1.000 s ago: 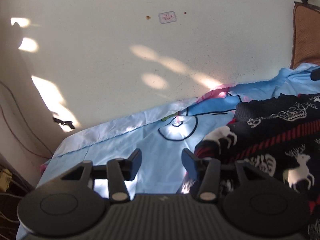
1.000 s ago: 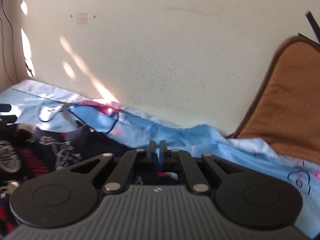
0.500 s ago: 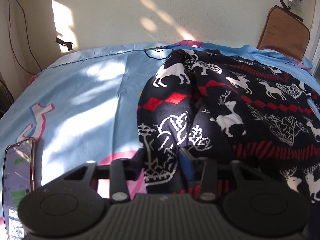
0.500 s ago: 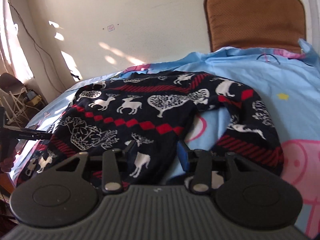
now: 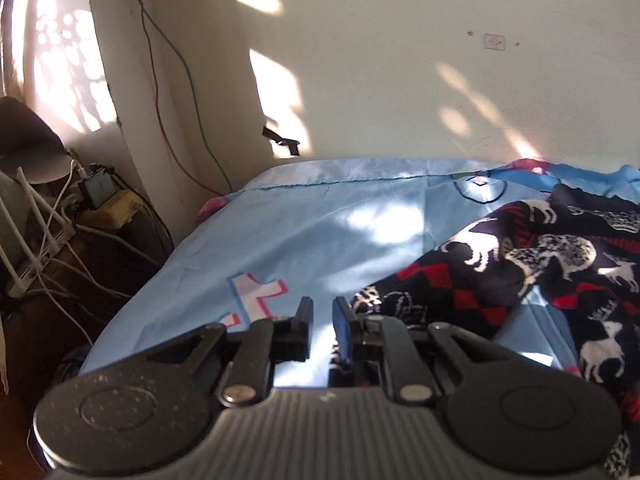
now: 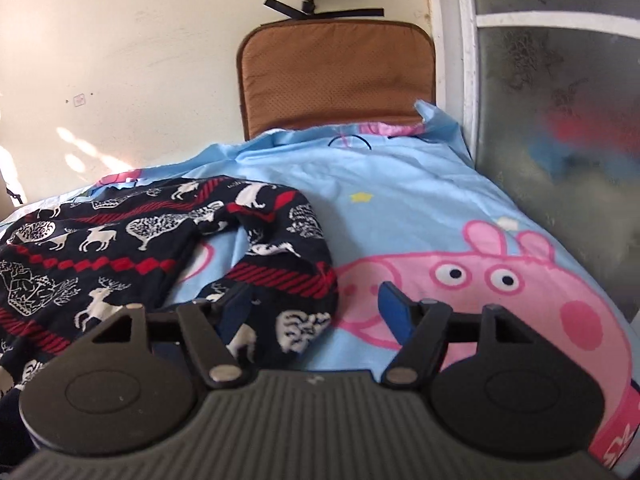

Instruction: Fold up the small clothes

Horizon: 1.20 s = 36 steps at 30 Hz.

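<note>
A dark sweater (image 6: 120, 256) with white reindeer and red bands lies spread and rumpled on the light blue bedsheet (image 6: 400, 208). In the right wrist view my right gripper (image 6: 316, 304) is wide open, with the cuff of the sweater's right sleeve (image 6: 296, 280) lying between its fingers. In the left wrist view the sweater (image 5: 540, 272) lies to the right. My left gripper (image 5: 322, 316) is nearly closed with a narrow gap and holds nothing, just left of the sweater's left sleeve end (image 5: 384, 304).
A brown cushion (image 6: 336, 76) leans on the wall at the bed's far end. A frosted window (image 6: 560, 140) runs along the right side. Left of the bed stand a router and cables (image 5: 60, 232). The bed's left edge (image 5: 132, 304) drops off near my left gripper.
Both grippers swung: the left from over the sweater's sleeve leftward to the bare sheet, its jaws narrowing. The right shifted right to the sleeve cuff and opened wider.
</note>
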Each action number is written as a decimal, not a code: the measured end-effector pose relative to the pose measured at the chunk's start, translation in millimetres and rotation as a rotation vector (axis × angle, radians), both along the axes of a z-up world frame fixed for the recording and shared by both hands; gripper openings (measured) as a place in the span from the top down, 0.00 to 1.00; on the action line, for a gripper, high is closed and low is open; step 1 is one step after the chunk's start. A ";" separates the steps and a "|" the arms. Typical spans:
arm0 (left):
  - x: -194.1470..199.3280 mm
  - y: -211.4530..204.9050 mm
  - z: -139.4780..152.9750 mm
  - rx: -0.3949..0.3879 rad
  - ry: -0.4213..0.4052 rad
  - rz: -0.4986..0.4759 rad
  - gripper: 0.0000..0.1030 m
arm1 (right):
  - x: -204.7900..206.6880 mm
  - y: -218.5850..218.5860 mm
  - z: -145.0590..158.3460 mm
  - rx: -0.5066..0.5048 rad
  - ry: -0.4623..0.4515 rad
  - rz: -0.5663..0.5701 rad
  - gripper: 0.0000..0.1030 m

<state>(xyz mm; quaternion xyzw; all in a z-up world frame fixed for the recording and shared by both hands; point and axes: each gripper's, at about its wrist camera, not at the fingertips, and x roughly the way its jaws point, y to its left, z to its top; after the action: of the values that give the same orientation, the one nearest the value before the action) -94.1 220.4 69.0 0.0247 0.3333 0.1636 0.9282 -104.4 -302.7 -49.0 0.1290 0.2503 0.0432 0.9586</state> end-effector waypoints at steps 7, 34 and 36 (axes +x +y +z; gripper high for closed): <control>-53.9 -78.2 -0.7 -0.112 0.009 -0.310 0.73 | -0.8 11.8 -1.2 -0.029 0.002 0.071 0.92; -84.9 -133.8 -56.7 -0.449 0.226 -0.496 0.87 | -41.9 98.3 5.9 0.339 0.162 0.596 0.96; -90.9 -128.3 -50.0 -0.473 0.210 -0.482 0.90 | -40.2 92.0 15.4 0.269 0.118 0.571 0.96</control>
<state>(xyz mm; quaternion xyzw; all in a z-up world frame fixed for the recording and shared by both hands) -185.0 92.1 19.0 -0.0965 0.4400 -0.1454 0.8809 -144.7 -210.8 -33.5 0.1814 0.3236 0.3354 0.8659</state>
